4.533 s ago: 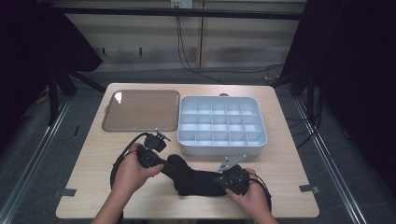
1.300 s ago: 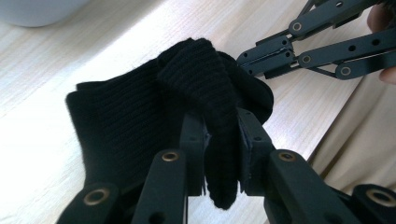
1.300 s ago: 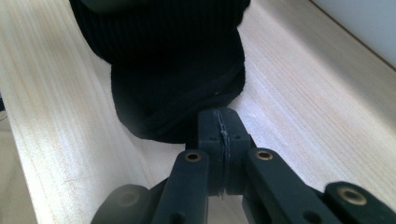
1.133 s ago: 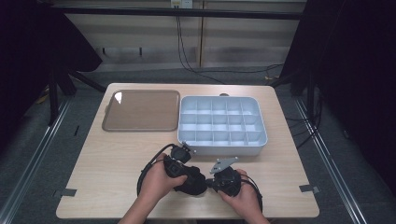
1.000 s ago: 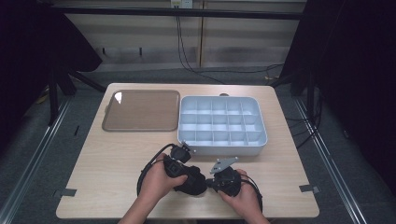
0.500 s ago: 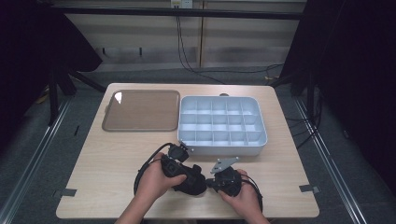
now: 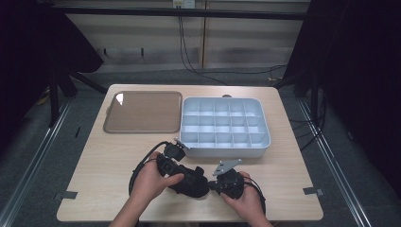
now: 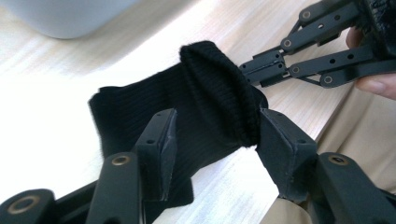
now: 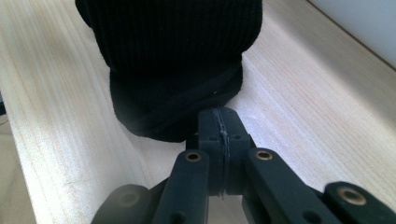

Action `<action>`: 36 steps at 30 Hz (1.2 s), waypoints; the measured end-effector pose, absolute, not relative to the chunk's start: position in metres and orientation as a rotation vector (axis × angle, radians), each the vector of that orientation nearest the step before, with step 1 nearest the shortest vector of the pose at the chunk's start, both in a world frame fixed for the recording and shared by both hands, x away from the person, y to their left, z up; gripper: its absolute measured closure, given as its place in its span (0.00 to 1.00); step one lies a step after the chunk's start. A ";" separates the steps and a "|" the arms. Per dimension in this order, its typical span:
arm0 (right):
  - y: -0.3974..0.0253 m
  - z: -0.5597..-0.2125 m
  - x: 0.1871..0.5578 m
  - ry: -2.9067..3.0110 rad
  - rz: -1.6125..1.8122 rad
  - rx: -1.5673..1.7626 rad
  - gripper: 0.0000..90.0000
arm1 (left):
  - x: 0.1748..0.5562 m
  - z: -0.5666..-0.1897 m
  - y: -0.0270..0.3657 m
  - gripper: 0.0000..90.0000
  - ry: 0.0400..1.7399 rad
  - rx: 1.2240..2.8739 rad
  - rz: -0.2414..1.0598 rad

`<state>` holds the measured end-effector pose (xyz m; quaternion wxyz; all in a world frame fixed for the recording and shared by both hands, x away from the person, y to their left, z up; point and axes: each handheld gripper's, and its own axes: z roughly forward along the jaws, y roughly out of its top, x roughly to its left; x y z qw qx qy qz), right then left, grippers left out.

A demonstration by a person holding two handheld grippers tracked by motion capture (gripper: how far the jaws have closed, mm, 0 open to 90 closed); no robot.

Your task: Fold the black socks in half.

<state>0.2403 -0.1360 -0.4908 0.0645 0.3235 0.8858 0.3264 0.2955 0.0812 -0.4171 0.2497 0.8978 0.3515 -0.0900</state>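
Note:
A black ribbed sock (image 7: 189,181) lies folded over on itself near the table's front edge, between the two hands. In the left gripper view the sock (image 8: 210,107) bulges between the jaws of my left gripper (image 8: 215,140), which stand wide apart, one on each side of the fold. My left gripper (image 7: 196,180) comes in from the upper left. My right gripper (image 9: 218,116) has its pads pressed flat together at the sock's (image 9: 173,60) near edge. The right gripper (image 8: 247,74) tips meet the fabric behind the fold. From the high view it (image 7: 213,184) reaches in from the right.
A pale blue compartment box (image 7: 222,150) stands just behind the hands, its front wall close to the left gripper. A brown tray (image 7: 142,111) lies at the back left. The table's front edge runs close under both hands. Cables loop from each gripper.
The sock lay stretched out between the grippers 4.5 s ago; it is now bunched into a fold, with both hands drawn together. In the last second the left hand shifted slightly left.

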 end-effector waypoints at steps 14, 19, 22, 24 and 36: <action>-0.135 -0.491 0.240 2.681 0.984 0.980 0.99 | 0.310 -0.434 0.114 0.43 1.125 2.407 -0.151; -0.136 -0.491 0.241 2.679 0.990 0.978 0.99 | 0.314 -0.447 0.119 0.44 1.163 2.415 -0.169; -0.136 -0.491 0.241 2.679 0.993 0.979 0.99 | 0.313 -0.450 0.118 0.46 1.161 2.427 -0.183; -0.136 -0.491 0.241 2.680 0.991 0.973 0.99 | 0.313 -0.450 0.117 0.50 1.151 2.437 -0.187; -0.133 -0.491 0.240 2.676 0.998 0.982 0.99 | 0.311 -0.458 0.109 0.59 1.154 2.480 -0.185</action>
